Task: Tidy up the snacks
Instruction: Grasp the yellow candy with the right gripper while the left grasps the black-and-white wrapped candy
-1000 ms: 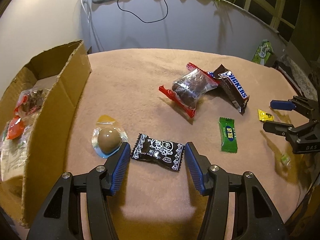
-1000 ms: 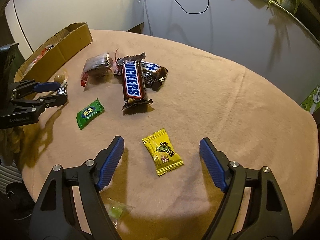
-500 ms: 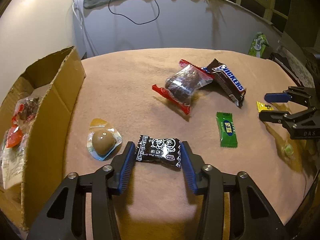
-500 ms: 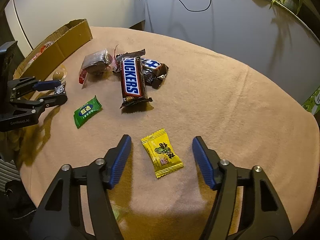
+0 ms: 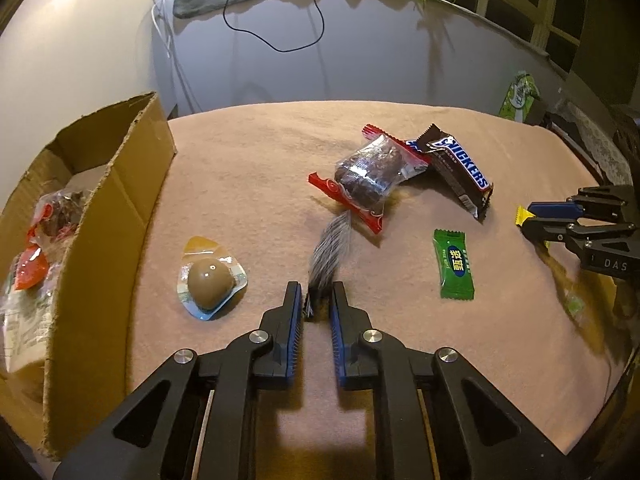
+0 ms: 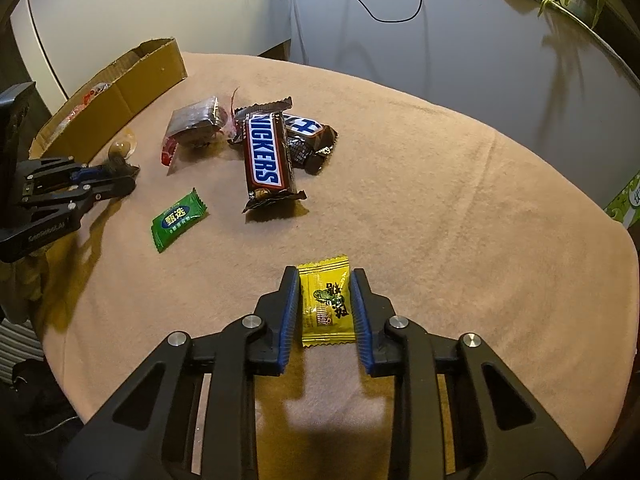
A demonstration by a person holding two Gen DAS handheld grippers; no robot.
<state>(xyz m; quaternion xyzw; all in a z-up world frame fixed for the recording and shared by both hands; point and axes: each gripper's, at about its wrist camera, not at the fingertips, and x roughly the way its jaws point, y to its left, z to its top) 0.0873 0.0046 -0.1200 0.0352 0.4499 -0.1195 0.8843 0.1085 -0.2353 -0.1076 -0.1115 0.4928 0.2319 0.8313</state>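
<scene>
My left gripper [image 5: 316, 300] is shut on the black candy packet [image 5: 330, 252], which stands on edge and blurred between the pads. My right gripper [image 6: 325, 300] is shut on the yellow candy packet [image 6: 327, 304], flat on the tan tablecloth [image 6: 440, 208]. The cardboard box [image 5: 116, 200] stands at the left with several snacks inside. A green candy [image 5: 456, 265], a Snickers bar [image 5: 460, 168], a red-edged bag of dark snacks [image 5: 368, 178] and a brown egg in clear wrap [image 5: 210, 278] lie on the cloth.
A second Snickers bar [image 6: 308, 132] lies under the first. A small clear-wrapped green candy [image 5: 574, 304] lies near the right table edge. A green carton [image 5: 518, 96] stands off the far right. A grey wall with a black cable [image 5: 276, 32] curves behind.
Both grippers have closed: the left on the black packet, which has turned up on edge, and the right on the yellow packet, after moving forward over it.
</scene>
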